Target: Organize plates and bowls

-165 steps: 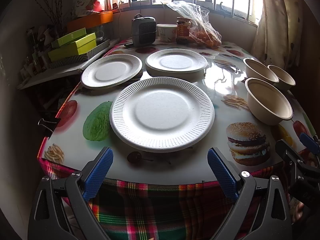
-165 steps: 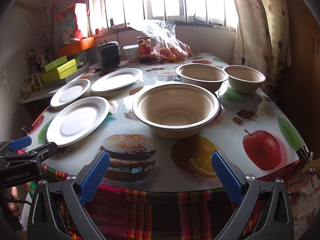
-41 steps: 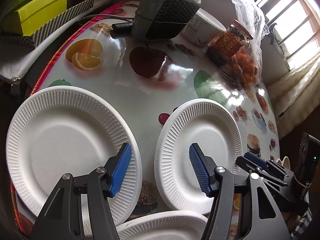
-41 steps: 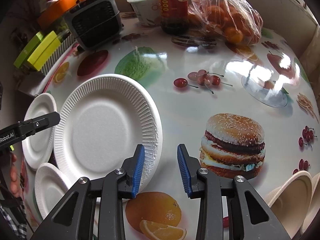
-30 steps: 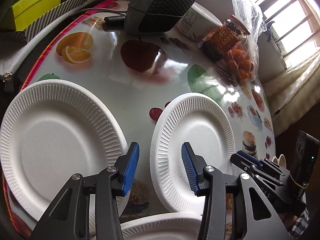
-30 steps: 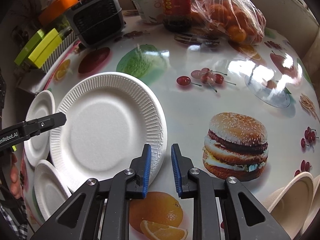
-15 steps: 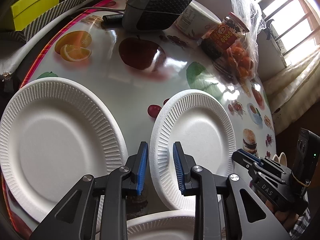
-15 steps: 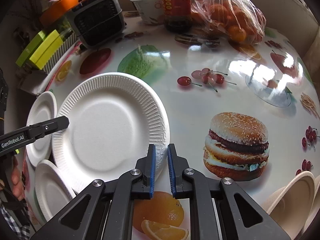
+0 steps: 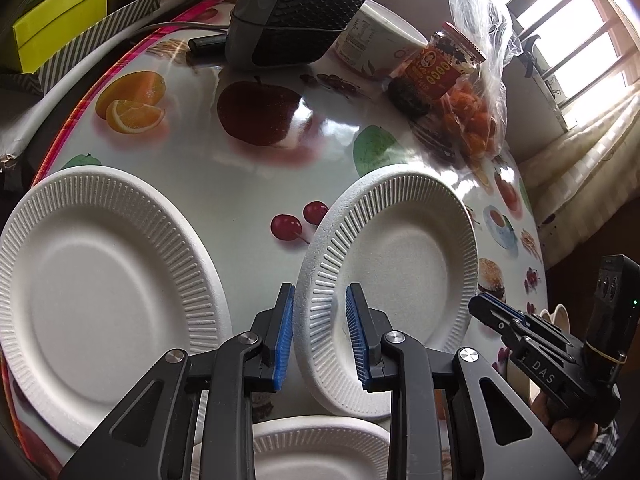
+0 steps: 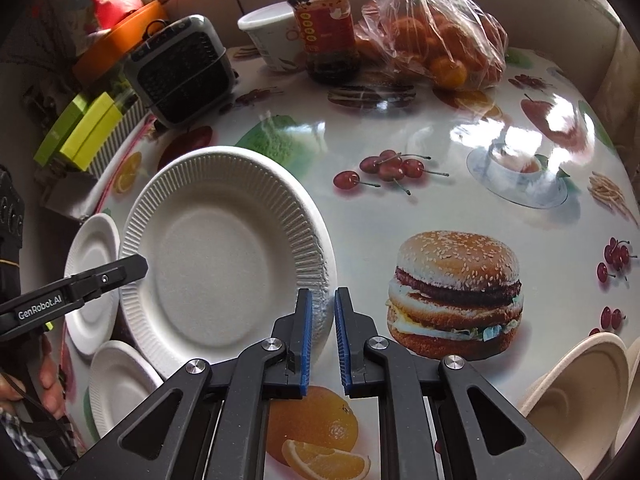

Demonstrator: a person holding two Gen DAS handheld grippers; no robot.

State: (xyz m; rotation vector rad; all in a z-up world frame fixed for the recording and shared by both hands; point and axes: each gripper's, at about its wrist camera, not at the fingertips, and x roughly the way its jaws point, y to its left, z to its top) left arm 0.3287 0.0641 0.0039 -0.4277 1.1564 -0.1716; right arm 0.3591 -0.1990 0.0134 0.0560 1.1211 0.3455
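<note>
- Broadly, a table [image 10: 460,128] with a glossy cloth printed with fruit, cherries and a burger carries everything.
- Back edge: a dark grilled heater [image 10: 182,70], a clear bag of oranges [image 10: 440,46], a white tub [image 10: 274,36] and a red-lidded jar [image 10: 324,28], the jar between tub and bag.
- Yellow-green boxes [image 10: 86,128] sit off the table's left side, near the heater.
- Left plate [image 9: 104,292]: white, ribbed rim, flat on the cloth, well left of the left claw in the left wrist view.
- Middle plate [image 10: 224,256] [image 9: 392,280]: same kind, near-right edge tilted up off the cloth; both claws are at its rim, on opposite sides.
- Near plate [image 9: 320,448]: only its far edge shows, low in the left wrist view, just under the middle plate.
- Beige bowls [image 10: 580,392]: nested or side by side at the right edge, cannot tell which; well apart from the plates.
- Right gripper [image 10: 320,340]: blue pads clenched on the middle plate's right rim, which sits pinched between them.
- Left gripper [image 9: 320,340]: jaws part-closed and straddling the middle plate's left rim; a gap shows on the inner pad's side, so not clamped.
</note>
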